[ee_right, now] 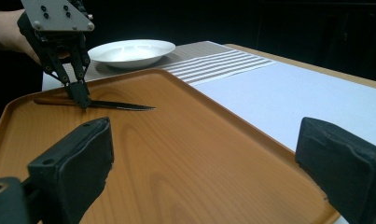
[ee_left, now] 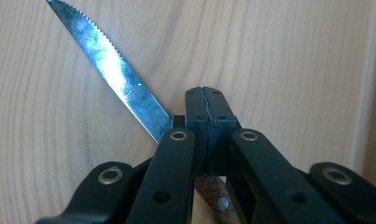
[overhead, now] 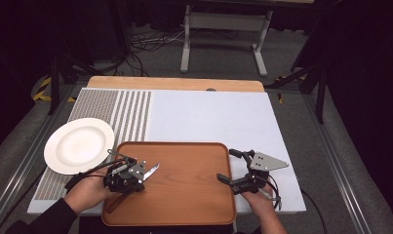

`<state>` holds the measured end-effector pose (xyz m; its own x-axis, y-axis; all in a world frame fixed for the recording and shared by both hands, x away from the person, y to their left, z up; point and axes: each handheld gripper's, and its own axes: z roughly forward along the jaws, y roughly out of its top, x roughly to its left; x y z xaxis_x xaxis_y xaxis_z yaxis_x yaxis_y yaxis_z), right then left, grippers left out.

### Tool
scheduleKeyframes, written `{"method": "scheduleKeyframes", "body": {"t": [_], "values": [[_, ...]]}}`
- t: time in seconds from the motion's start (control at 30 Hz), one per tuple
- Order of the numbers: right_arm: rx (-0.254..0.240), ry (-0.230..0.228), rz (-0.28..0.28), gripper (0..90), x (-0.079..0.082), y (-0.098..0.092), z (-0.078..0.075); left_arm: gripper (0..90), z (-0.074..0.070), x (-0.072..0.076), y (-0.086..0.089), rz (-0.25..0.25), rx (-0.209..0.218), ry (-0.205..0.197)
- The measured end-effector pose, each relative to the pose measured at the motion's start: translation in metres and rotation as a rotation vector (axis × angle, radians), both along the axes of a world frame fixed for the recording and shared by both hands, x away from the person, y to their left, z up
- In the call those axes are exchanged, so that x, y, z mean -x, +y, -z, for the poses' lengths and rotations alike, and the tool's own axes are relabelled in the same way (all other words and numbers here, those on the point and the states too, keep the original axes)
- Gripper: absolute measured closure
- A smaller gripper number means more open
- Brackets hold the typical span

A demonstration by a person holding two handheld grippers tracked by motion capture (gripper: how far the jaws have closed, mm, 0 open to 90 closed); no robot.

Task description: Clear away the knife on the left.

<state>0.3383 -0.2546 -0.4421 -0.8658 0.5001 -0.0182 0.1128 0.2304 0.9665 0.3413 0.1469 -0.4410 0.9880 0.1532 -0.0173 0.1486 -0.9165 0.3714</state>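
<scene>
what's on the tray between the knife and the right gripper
Nothing: in the high view, bare wood of the tray runs from the knife to the open right gripper. The right gripper view shows the same.

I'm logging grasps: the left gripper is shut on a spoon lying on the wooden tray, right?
Not quite: it is a knife, not a spoon; the left gripper view shows its serrated blade. The left gripper is indeed shut on it, on the wooden tray.

knife (ee_left: 122,77) — tip cut off at top edge | handle (ee_left: 213,198) — mostly hidden behind fingers (ee_left: 176,172)
</scene>
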Motion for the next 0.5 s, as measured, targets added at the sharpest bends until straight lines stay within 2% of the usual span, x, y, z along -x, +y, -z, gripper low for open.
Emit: {"method": "scheduleKeyframes", "body": {"t": [0.5], "values": [[0.000, 0.001, -0.003, 4.9, 0.0000, 0.0001, 0.0000, 90.0, 0.0009, -0.0036, 0.0020, -0.011, -0.017, 0.003]]}}
